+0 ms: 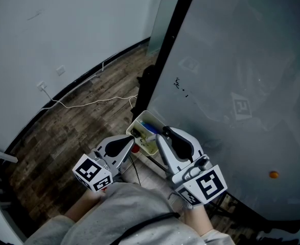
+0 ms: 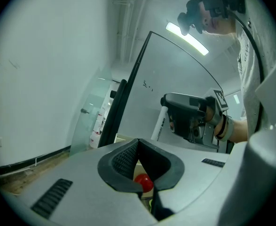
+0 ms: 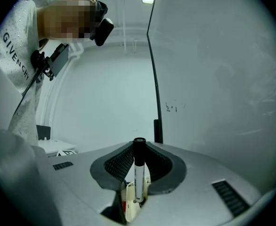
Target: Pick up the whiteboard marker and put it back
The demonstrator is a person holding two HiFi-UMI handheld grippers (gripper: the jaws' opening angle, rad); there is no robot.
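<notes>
the whiteboard marker point(image 3: 138, 178) stands upright, black cap on top, pinched between the jaws of the right gripper point(image 3: 138, 149), just above a cream tray point(image 1: 151, 148) at the foot of the whiteboard point(image 1: 231, 75). the left gripper point(image 2: 137, 145) hangs beside it, jaws pressed together on nothing, a small red round thing point(image 2: 144, 181) showing beyond them.

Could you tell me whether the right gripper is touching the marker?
Touching: the right gripper view shows the right gripper clamping the upright marker.

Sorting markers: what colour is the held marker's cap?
Black marker cap, clearest in the right gripper view.
</notes>
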